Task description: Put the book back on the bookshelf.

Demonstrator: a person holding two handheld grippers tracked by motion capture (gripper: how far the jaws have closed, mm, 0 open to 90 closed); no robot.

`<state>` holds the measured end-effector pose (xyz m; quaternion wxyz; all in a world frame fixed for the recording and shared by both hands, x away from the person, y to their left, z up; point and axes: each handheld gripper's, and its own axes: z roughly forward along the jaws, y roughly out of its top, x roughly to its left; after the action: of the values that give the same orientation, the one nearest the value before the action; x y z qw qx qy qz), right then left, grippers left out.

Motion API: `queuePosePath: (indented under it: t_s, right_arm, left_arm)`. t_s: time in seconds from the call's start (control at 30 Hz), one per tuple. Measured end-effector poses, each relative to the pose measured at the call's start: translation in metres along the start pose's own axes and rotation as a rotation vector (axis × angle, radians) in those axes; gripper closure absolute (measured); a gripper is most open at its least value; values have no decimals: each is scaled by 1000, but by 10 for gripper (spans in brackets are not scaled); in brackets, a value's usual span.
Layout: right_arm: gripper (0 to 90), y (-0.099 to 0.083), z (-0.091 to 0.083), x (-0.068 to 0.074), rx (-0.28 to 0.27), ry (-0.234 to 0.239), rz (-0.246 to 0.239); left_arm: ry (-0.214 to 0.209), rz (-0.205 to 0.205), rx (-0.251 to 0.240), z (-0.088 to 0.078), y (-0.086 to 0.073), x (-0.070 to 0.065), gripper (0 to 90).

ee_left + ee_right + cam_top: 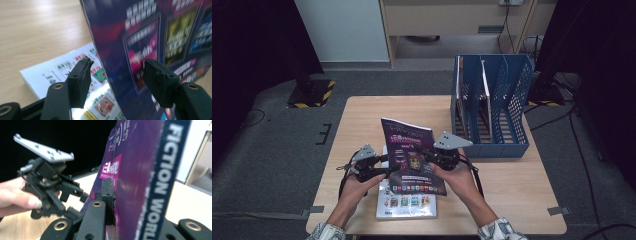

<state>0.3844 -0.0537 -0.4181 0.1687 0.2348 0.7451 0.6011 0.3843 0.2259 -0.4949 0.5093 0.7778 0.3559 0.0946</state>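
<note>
Hands: two, entering from the lower edge of the high view, forearms in patterned sleeves, palms turned inward toward each other; left hand (357, 187) low over the desk (362, 115), right hand (460, 181) a little farther forward; each grips one tool from beneath.

Left tool (384, 167): pointed right toward the magazine's left edge; jaws spread, pads standing clear of the paper on either side in the left gripper view, with the magazine's edge running up between them; no pinch.

Right tool (426, 155): pointed left, grey three-cornered plate uppermost; jaws pressed together on the magazine, one black pad flat against the purple cover in the right gripper view, the spine side lettered "FICTION WORLD" just beside it; this tool carries the magazine.

Purple magazine (412, 157): held off the desk between the two tools, tilted, top edge leaning away from the person, cover facing up and toward the camera; pinched at its right side, unclamped at its left.

White booklet (407, 205): flat on the desk beneath the magazine, near the front edge, printed with small coloured pictures; partly covered from above by the magazine.

Blue file rack (492, 107): upright on the desk's right rear, slotted, with thin items standing in its left compartments; well apart from both tools.
</note>
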Motion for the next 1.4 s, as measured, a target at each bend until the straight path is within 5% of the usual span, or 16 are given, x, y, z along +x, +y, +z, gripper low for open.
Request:
queuePosePath:
  t_s: [0.1, 0.2, 0.3, 0.4, 0.77, 1.07, 1.4]
  right_arm:
    - [837, 1, -1, 1, -21, 0, -10]
    - [839, 1, -1, 2, -34, 9, -22]
    - [840, 1, -1, 2, -41, 8, -25]
    - [840, 1, -2, 1, -53, 11, -22]
    - [816, 8, -3, 4, -38, 14, -49]
    - [779, 21, 2, 4, -44, 36, -47]
    - [612, 37, 2, -4, -58, 124, -14]
  left_arm:
    - [-41, -7, 53, 5, -5, 1, 397]
    - [-50, -10, 65, 3, -3, 1, 535]
    - [-69, -48, 46, -4, -1, 5, 705]
    - [-65, -9, 19, -5, 2, 6, 765]
    - [70, 65, 4, -15, 9, -1, 776]
    - [65, 63, -2, -16, 8, 0, 779]
    - [65, 62, -4, -17, 8, -1, 780]
